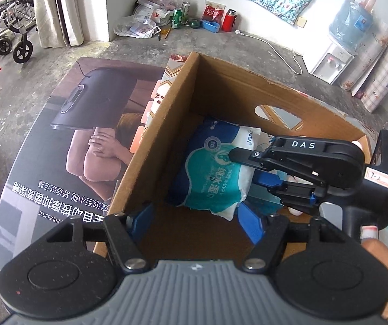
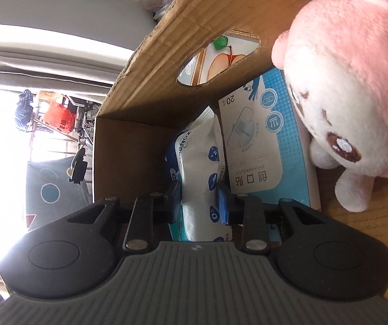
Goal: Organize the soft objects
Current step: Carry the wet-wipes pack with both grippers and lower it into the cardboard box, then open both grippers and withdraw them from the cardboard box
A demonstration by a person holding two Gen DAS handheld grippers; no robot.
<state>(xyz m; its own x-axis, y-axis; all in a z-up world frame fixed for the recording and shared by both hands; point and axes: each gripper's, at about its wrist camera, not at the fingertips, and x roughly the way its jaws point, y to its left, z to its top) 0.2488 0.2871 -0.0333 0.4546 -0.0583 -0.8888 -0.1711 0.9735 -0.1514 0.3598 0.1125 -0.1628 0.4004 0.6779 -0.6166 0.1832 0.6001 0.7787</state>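
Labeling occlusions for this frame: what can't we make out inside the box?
- Pink plush toy: right wrist view, cut off by the top and right edges.
- Wet wipes pack: left wrist view, its right end hidden by the right gripper.
- Blue bandage box: right wrist view, lower part behind that gripper's housing.
- Cardboard box floor: mostly covered.

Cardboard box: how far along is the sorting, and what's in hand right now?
Inside the cardboard box already: a pink plush toy and a bandage box. The right gripper, jaws closed on the wet wipes pack, is lowering it into the box. The left gripper is open above the box. Left: release the pack; nothing else soft shows outside.
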